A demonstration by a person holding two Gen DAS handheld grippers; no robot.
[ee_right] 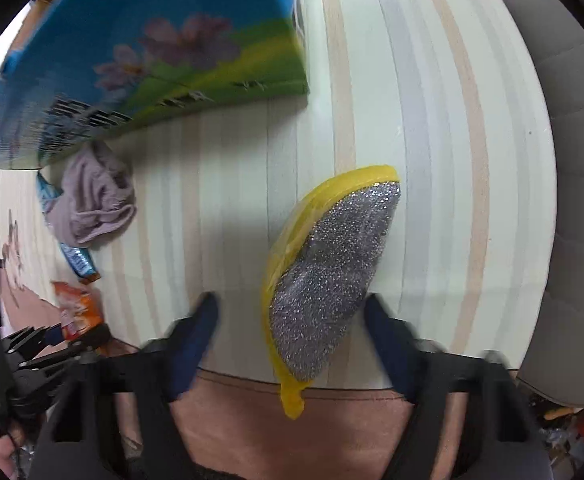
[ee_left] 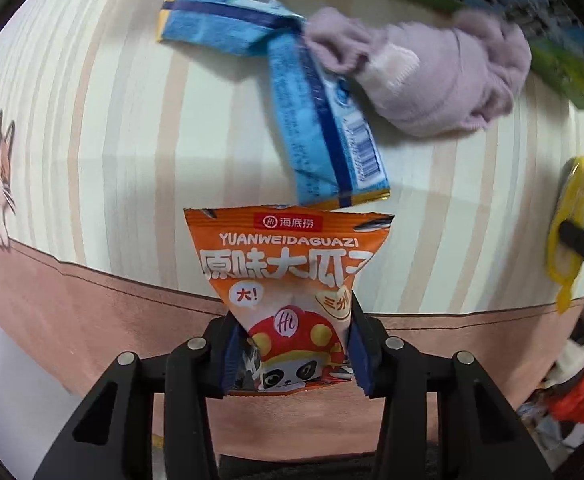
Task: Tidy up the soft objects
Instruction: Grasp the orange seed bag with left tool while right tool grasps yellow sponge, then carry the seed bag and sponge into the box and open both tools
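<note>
Fingers of the left gripper point(ee_left: 292, 354) are clamped on the lower half of an orange snack packet point(ee_left: 289, 280), blue pads pressing its two sides so that the packet narrows where they bite; its wider top edge stands free above the striped tablecloth point(ee_left: 111, 140). Fingers of the right gripper point(ee_right: 292, 332) stand apart on either side of a silver scouring pad point(ee_right: 332, 280) in a yellow wrapper, the right pad just beside the pad's edge and the left one clear of it (whether the right one touches is hard to tell through the blur).

The scouring pad lies close to the near edge of the table, its yellow tail hanging over the line where the stripes give way to a pinkish-brown border point(ee_right: 352, 424). The orange packet is also held near that border.

Beyond the orange packet lie two blue snack packets point(ee_left: 324, 120), one crossing the other, and a crumpled lilac cloth point(ee_left: 424, 76) touches the far end of the nearer one. A blue and green printed box point(ee_right: 151, 52) stands just behind the cloth and fills the far left of the right wrist view.

Open striped cloth runs between the cloth pile and the scouring pad, and more lies beyond the pad toward a grey padded chair point(ee_right: 564, 160) at the table's right rim.
</note>
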